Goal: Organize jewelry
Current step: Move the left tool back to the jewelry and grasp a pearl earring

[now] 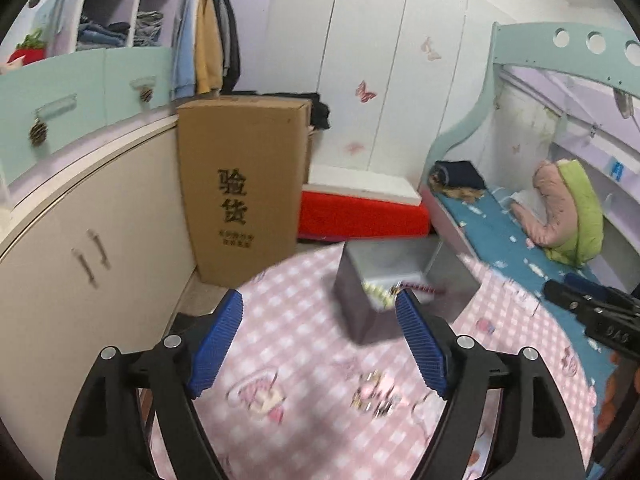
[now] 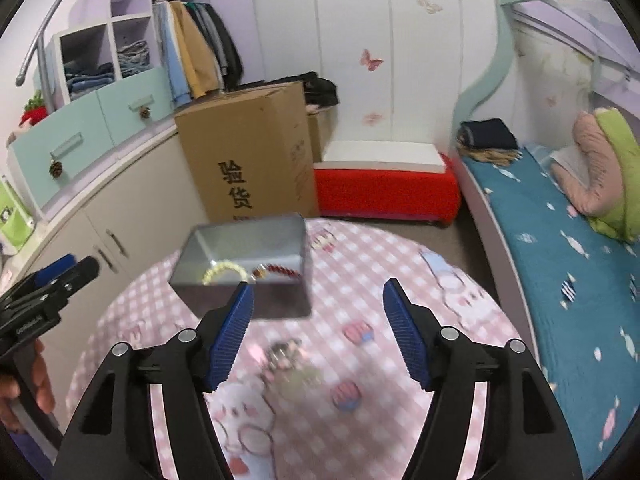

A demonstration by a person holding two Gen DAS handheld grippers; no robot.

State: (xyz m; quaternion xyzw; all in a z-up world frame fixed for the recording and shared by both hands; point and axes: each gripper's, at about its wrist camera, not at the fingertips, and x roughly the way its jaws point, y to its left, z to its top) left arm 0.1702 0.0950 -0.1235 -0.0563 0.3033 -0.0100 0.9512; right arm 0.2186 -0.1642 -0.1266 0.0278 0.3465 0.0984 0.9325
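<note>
A grey open box [image 2: 248,264] stands on the pink checked table [image 2: 360,304]. Inside it lie a pale bead bracelet [image 2: 222,271] and a red bead bracelet [image 2: 282,270]. The box [image 1: 372,284] also shows in the left wrist view with the pale beads [image 1: 376,293] at its near edge. A blurred cluster of small jewelry [image 2: 286,354] lies on the cloth in front of the box; it also shows in the left wrist view [image 1: 374,394]. My left gripper [image 1: 320,304] is open and empty above the table. My right gripper [image 2: 318,294] is open and empty, just right of the box.
A tall cardboard box [image 2: 248,152] stands behind the table beside cream cabinets [image 2: 100,232]. A red bench [image 2: 384,188] sits by the white wardrobe. A bed with a blue sheet [image 2: 560,248] runs along the right.
</note>
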